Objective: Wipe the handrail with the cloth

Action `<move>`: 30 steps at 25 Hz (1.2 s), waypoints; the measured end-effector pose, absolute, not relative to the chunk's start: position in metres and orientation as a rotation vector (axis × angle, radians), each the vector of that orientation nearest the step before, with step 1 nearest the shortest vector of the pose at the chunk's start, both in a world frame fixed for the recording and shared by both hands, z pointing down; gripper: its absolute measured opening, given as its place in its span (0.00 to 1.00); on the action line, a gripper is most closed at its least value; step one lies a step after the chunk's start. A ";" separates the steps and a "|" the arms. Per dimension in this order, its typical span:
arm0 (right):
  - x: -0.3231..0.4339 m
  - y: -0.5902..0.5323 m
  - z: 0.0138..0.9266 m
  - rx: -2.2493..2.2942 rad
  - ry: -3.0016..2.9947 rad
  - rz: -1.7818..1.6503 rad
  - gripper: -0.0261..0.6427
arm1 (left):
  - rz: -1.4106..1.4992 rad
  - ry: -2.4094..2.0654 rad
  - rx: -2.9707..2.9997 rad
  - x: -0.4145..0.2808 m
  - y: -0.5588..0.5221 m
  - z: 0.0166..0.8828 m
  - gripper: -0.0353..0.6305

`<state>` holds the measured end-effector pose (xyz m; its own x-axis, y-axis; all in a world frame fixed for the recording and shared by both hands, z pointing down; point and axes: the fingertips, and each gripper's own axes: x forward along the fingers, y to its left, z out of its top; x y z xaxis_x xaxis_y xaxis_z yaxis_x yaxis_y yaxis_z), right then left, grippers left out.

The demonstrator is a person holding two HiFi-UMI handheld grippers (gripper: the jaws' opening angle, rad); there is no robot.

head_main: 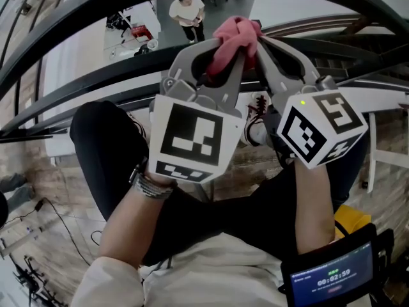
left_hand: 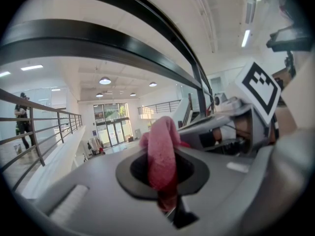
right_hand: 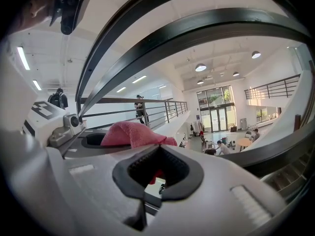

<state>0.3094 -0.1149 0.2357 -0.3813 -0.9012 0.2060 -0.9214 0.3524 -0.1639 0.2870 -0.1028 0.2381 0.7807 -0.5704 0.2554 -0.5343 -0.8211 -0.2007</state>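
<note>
Cloth (left_hand: 161, 151) (in left gripper (left_hand: 170, 208)) near handrail (left_hand: 74, 45)

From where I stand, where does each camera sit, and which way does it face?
Head view: on the person's head, facing steeply down at left gripper, right gripper, cloth, handrail; forearms show.
Left gripper view: on the left gripper, looking along jaws shut on the cloth.
Right gripper view: on the right gripper, looking along its jaws at the cloth.
Shared: cloth and handrail, in all three.
</note>
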 end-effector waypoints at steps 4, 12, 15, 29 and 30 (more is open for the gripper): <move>0.315 -0.113 0.238 1.717 -2.513 0.390 0.04 | -0.465 0.875 -2.857 0.293 -0.101 0.240 0.10; 0.323 -0.111 0.238 1.739 -2.508 0.397 0.04 | -0.461 0.844 -2.852 0.300 -0.098 0.240 0.10; 0.324 -0.111 0.237 1.745 -2.510 0.398 0.04 | -0.454 0.836 -2.851 0.301 -0.098 0.240 0.10; 0.337 -0.106 0.236 1.779 -2.505 0.402 0.04 | -0.437 0.789 -2.852 0.314 -0.093 0.239 0.10; 0.338 -0.106 0.237 1.781 -2.505 0.403 0.04 | -0.436 0.789 -2.849 0.314 -0.093 0.240 0.10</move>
